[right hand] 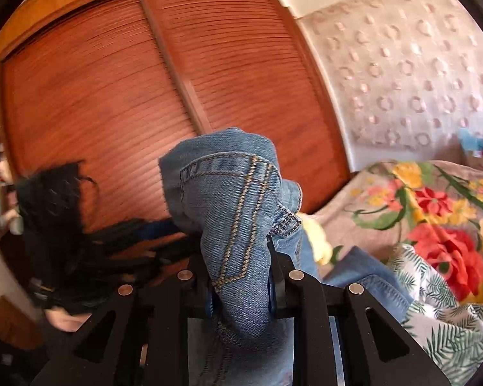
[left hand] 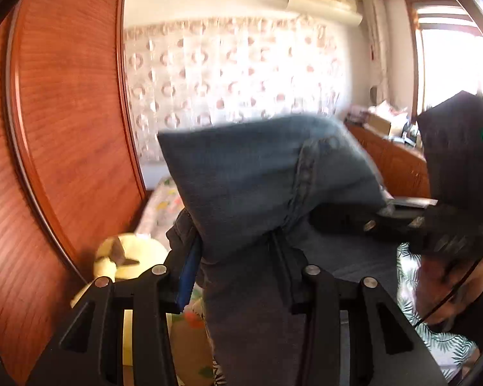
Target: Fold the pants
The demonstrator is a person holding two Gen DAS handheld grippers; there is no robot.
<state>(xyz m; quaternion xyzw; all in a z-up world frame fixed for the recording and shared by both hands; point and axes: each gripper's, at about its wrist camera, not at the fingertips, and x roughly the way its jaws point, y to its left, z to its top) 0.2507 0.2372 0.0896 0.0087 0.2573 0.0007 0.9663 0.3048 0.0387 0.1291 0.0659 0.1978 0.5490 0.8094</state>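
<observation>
**Both claws clamp the jeans above the bed**

While the left gripper (left hand: 238,276) pinches a bunched fold of the blue denim pants (left hand: 257,173), the cloth stands up just ahead of its 2 black fingers and flops over in a broad flap, a stitched seam running down the middle. Below the jaws more denim hangs toward the camera. Left of this claw rises a reddish louvred wooden wardrobe door (left hand: 64,122), with a pale yellow plush toy (left hand: 125,257) low beside it. Right of the claw sits the other black gripper body (left hand: 460,167), blurred, and under it a white leaf-print bedsheet (left hand: 409,289).

Seen from the right wrist, the right gripper (right hand: 240,286) is closed on another wad of the same pants, orange topstitching curving over the lump that pokes up between the fingers. Right of this claw lies a beige blanket with red and yellow flowers (right hand: 434,212); left of it is a dark, blurred shape that cannot be identified.
</observation>
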